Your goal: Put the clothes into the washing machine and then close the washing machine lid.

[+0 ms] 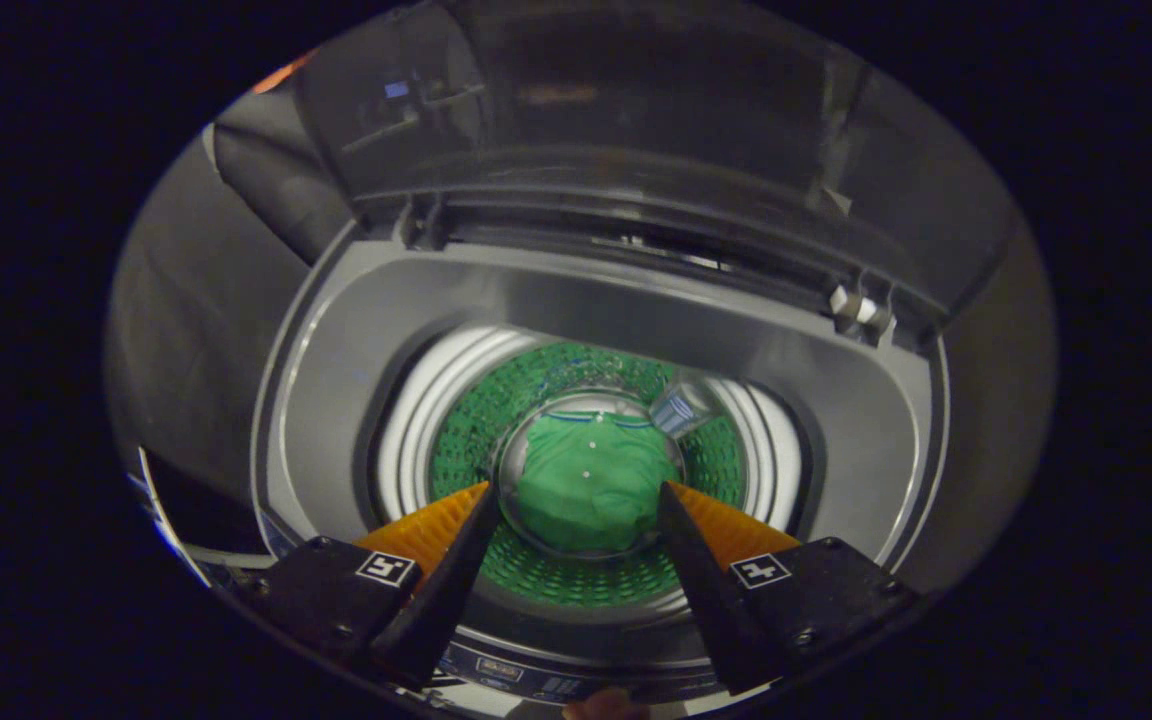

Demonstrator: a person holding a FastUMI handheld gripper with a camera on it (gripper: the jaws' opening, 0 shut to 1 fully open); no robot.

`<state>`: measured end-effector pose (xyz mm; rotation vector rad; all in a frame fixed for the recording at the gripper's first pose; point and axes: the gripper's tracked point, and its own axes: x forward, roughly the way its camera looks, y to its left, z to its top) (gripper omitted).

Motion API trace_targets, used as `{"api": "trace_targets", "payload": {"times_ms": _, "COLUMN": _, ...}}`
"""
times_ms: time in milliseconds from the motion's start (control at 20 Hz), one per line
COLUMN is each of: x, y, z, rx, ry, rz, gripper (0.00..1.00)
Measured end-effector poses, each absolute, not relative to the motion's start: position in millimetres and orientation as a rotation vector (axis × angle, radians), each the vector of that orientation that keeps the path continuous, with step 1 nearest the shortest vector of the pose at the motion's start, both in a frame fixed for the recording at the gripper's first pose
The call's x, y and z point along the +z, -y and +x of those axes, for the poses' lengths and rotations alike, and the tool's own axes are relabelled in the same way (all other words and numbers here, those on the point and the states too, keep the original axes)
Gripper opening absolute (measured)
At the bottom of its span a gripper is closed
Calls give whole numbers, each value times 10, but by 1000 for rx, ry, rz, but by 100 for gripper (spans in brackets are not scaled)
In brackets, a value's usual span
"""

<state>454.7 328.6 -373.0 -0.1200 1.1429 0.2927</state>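
Observation:
I look straight down into a top-loading washing machine (356, 360). A green shirt (591, 480) with small white buttons lies crumpled at the bottom of the drum (476, 420), whose shiny wall reflects green. My gripper (576, 490) hovers above the opening, open, with nothing between its fingers; the shirt shows far below in the gap. The transparent lid (636, 120) stands raised at the far side, hinged behind the opening.
A grey plastic collar (836, 400) rings the drum mouth. The lid hinge (861, 305) sits at the far right of the opening. The control panel (536, 680) runs along the near edge, under the fingers. Dark surroundings lie around the machine.

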Motion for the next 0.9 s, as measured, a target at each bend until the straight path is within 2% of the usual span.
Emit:
{"api": "trace_targets", "payload": {"times_ms": 350, "x": -2844, "y": -3403, "z": 4656, "rx": 356, "ry": -988, "rz": -72, "gripper": 99}}
{"api": "trace_targets", "payload": {"times_ms": 900, "x": -1008, "y": -3096, "z": 5040, "rx": 302, "ry": -753, "rz": 56, "gripper": 99}}
